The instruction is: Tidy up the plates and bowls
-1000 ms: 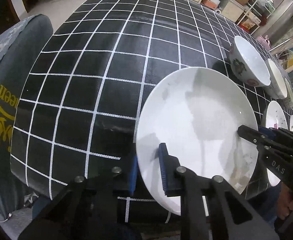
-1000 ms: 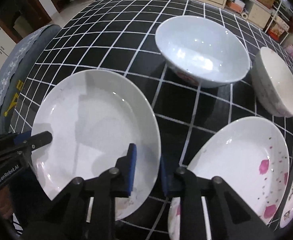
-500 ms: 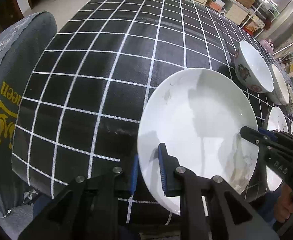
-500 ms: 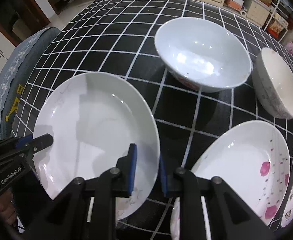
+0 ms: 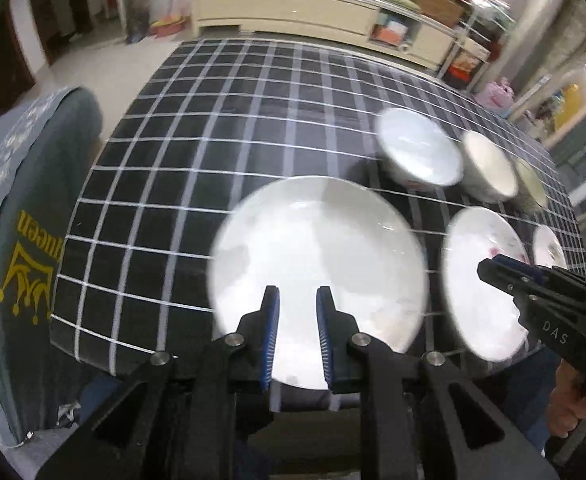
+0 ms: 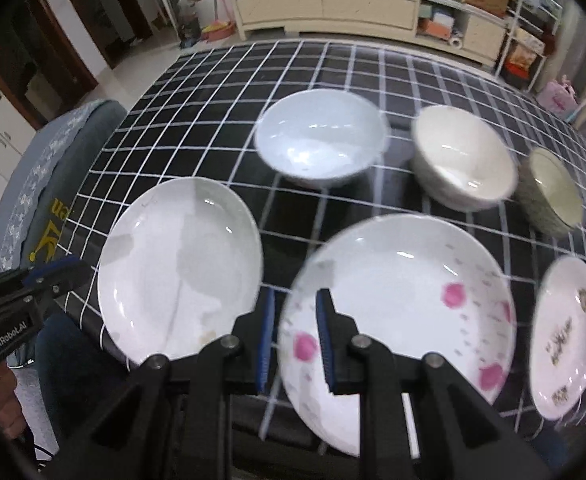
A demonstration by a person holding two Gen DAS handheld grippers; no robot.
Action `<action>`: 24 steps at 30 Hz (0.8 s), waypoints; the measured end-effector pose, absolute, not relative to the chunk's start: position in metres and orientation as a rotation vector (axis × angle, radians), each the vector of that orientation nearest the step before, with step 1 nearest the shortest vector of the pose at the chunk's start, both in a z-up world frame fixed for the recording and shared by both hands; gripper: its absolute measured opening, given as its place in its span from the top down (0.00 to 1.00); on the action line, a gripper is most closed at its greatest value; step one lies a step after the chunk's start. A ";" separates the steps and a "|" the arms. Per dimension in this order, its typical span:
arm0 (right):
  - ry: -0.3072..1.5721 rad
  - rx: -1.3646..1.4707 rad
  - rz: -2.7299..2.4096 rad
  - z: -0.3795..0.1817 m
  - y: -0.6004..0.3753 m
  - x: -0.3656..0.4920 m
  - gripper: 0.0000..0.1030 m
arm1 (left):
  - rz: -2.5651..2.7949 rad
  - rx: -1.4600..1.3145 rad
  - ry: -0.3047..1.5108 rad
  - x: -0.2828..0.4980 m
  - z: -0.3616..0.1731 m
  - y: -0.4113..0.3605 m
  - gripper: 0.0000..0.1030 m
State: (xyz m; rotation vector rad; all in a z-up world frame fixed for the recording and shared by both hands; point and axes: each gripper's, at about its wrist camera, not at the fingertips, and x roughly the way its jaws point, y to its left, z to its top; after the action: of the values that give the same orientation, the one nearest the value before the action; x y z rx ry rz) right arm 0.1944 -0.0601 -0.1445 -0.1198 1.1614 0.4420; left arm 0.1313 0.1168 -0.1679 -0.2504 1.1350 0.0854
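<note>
Desk [image 6: 213, 92], lower frame: plain white plate [image 6: 181, 268], pink-flowered plate [image 6: 405, 300], both empty. Above: three empty bowls [image 6: 321, 140]. Your left gripper [image 5: 297, 336] and right gripper [image 6: 293, 336] fingers are parted, holding nothing.

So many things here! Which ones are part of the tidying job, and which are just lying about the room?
Part of the job:
plain white plate
pink-flowered plate
small patterned plate
white bowl
cream bowl
small speckled bowl

Just lying about:
checked tablecloth
grey chair cover
long cream cabinet
pink bag
</note>
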 end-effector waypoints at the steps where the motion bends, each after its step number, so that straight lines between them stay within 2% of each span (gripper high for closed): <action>1: 1.155 -0.108 0.431 -0.142 -0.069 0.192 0.75 | 0.064 -0.243 1.135 0.131 -0.165 0.106 0.84; 12: 1.137 -0.036 0.289 -0.141 -0.159 0.174 0.75 | -0.085 -0.170 1.140 0.142 -0.163 0.016 0.84; 24: 1.189 0.017 0.219 -0.166 -0.203 0.192 0.74 | -0.106 -0.154 1.208 0.173 -0.189 -0.009 0.84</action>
State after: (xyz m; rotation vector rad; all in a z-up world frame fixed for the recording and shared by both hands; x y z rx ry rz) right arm 0.1924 -0.2028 -0.1661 0.0172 1.1891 0.2194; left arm 0.1725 -0.0092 -0.1892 -0.1542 1.2079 -0.1058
